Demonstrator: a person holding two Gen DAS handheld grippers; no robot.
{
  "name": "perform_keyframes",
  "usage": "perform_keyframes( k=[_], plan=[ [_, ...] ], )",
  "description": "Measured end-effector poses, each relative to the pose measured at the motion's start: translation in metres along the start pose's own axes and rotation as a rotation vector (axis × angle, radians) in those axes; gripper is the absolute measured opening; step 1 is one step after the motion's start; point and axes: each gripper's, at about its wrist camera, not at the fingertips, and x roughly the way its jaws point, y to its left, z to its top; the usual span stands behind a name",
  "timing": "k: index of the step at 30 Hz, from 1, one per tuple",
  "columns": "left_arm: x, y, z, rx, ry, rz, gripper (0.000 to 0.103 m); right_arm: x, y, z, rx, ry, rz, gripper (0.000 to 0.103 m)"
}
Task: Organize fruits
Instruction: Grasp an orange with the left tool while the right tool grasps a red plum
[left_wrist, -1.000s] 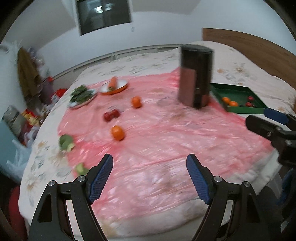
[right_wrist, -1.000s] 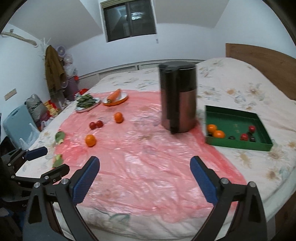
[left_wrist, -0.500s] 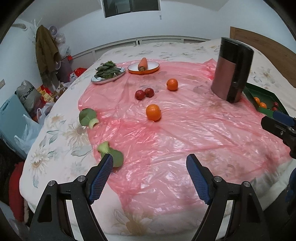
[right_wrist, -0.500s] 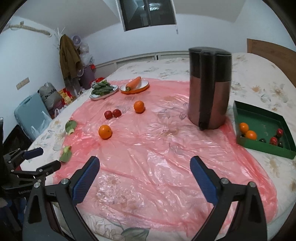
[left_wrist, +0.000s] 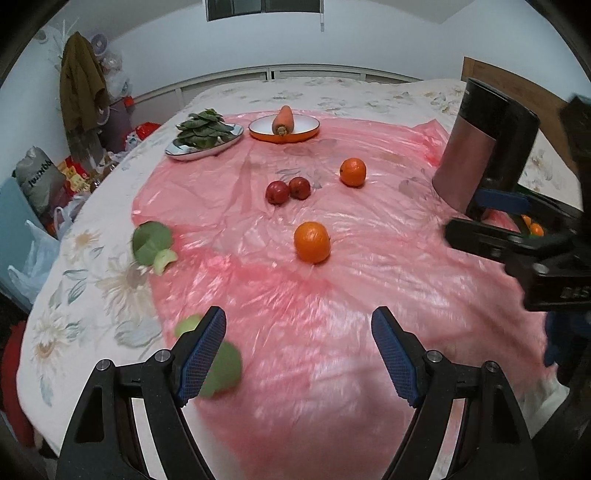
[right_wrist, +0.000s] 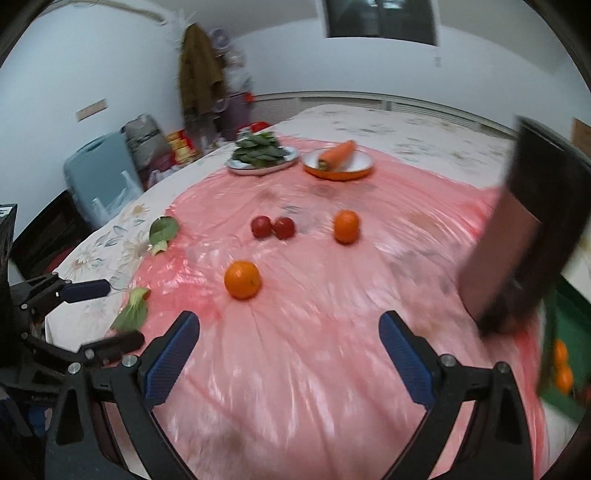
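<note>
On the pink plastic sheet (left_wrist: 332, 314) lie a near orange (left_wrist: 311, 242), a far orange (left_wrist: 352, 171) and two red fruits (left_wrist: 288, 190). The right wrist view shows the near orange (right_wrist: 242, 279), the far orange (right_wrist: 346, 226) and the red fruits (right_wrist: 273, 227) too. The green tray (right_wrist: 554, 391) at the far right holds oranges (right_wrist: 562, 365). My left gripper (left_wrist: 299, 354) is open and empty, short of the near orange. My right gripper (right_wrist: 290, 354) is open and empty, also short of it.
A tall dark canister (left_wrist: 484, 147) stands at the right. A plate of greens (left_wrist: 205, 136) and an orange bowl with a carrot (left_wrist: 284, 127) sit at the back. Loose green leaves (left_wrist: 153, 245) lie at the sheet's left edge. Bags and clutter stand left of the bed.
Both grippers have swung left and moved closer to the loose fruit. The near orange now sits ahead of both. The canister and tray have slid to the right edge.
</note>
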Motion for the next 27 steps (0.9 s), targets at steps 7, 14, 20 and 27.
perform_keyframes(
  k=[7, 14, 20, 27],
  plan=[
    [0.044, -0.003, 0.026, -0.034, 0.036, -0.031, 0.076, 0.077, -0.01, 0.042, -0.113, 0.065, 0.124, 0.093],
    [0.086, 0.002, 0.043, -0.073, 0.056, -0.032, 0.075, 0.136, -0.018, 0.067, -0.153, 0.079, 0.197, 0.077],
    [0.11, 0.004, 0.045, -0.096, 0.077, -0.046, 0.07, 0.177, -0.016, 0.075, -0.216, 0.114, 0.207, 0.063],
    [0.124, 0.007, 0.042, -0.12, 0.098, -0.065, 0.06, 0.201, -0.019, 0.082, -0.244, 0.12, 0.209, 0.057]
  ],
)
